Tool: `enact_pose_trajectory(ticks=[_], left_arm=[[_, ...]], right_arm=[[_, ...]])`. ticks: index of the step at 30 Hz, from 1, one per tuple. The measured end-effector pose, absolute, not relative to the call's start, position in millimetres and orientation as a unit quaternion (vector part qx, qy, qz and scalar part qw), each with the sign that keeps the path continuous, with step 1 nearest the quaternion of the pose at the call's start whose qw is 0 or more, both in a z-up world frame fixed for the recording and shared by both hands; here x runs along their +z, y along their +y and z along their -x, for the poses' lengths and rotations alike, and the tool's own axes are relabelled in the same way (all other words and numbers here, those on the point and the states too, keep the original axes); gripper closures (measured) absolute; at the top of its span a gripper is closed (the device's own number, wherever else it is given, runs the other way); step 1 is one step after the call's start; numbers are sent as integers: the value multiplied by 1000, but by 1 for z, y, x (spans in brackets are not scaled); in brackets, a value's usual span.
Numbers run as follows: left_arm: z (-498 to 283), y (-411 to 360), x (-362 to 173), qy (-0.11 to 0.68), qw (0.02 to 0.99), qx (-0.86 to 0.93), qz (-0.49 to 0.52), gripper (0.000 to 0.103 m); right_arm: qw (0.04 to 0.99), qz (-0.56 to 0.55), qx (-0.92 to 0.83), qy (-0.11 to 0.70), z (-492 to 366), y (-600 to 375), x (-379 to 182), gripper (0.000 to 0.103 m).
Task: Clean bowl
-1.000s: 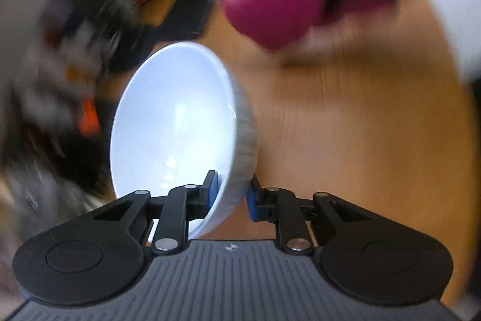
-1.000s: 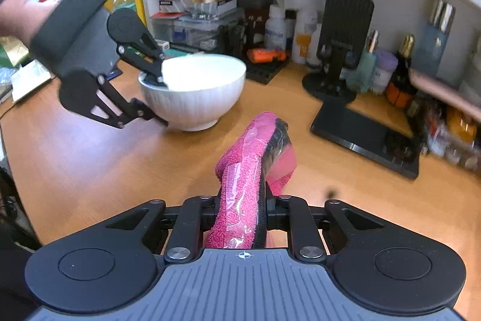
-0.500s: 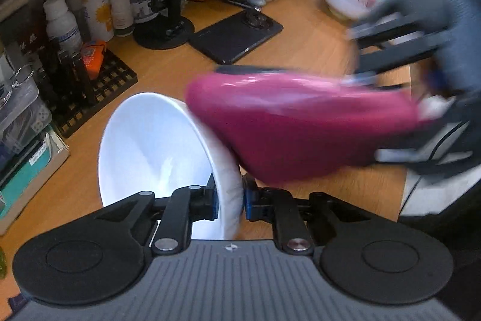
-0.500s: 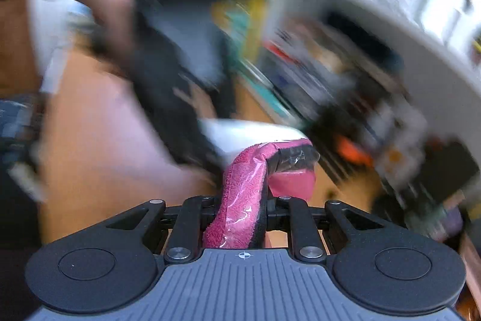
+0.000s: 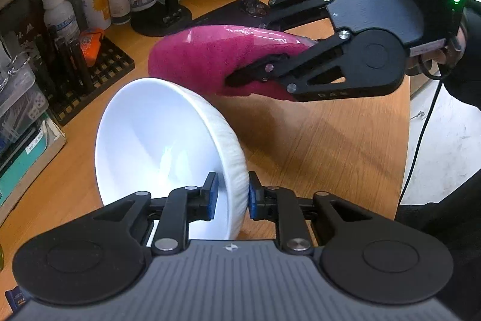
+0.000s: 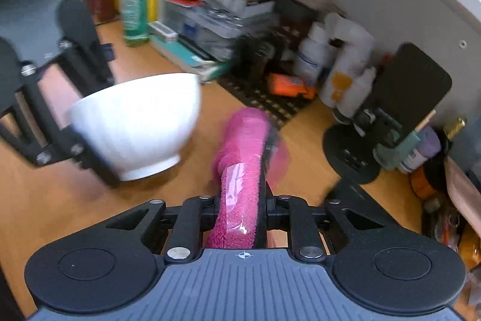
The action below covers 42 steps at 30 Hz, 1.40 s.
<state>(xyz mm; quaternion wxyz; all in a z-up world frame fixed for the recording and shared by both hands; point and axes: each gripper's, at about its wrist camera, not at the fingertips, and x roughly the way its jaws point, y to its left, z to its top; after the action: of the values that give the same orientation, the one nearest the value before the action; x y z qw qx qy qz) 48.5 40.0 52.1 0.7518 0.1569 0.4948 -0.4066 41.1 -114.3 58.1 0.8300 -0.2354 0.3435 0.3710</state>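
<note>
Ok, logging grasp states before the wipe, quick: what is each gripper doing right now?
Left gripper: closed on the rim of the white bowl.
Right gripper: closed on the pink cloth.

1. Glossy, smooth white glaze inside the bowl (image 5: 156, 140); fine matt ribbing on its outer wall.
2. Fluffy pink terry cloth (image 5: 210, 56), partly under shiny clear film.
3. Matt black plastic on the left gripper (image 5: 230, 197), with ribbed grey body, bright metal rivets and blue pads (image 5: 212, 191).
4. Same matt black plastic on the right gripper (image 6: 240, 212).
5. Smooth light wood grain on the table (image 5: 330, 140).
</note>
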Motion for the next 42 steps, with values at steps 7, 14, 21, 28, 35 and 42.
enact_pose_trajectory(ticks=[7, 14, 21, 28, 35, 42], left_arm=[[-50, 34, 51, 485, 746, -416, -189, 69], [-13, 18, 24, 370, 727, -409, -408, 33], [14, 44, 6, 206, 738, -417, -488, 9], [-12, 38, 30, 369, 731, -436, -372, 83], [-27, 51, 49, 471, 713, -479, -202, 81], [-47, 42, 58, 507, 703, -470, -168, 79]], right_arm=[[729, 326, 531, 283, 41, -126, 76, 83], [767, 271, 462, 352, 41, -158, 59, 83], [826, 174, 384, 375, 10, -170, 54, 83], [840, 145, 359, 379, -4, -178, 57, 83], [848, 157, 363, 353, -34, -172, 73, 83], [787, 252, 475, 301, 2, -136, 94, 83]])
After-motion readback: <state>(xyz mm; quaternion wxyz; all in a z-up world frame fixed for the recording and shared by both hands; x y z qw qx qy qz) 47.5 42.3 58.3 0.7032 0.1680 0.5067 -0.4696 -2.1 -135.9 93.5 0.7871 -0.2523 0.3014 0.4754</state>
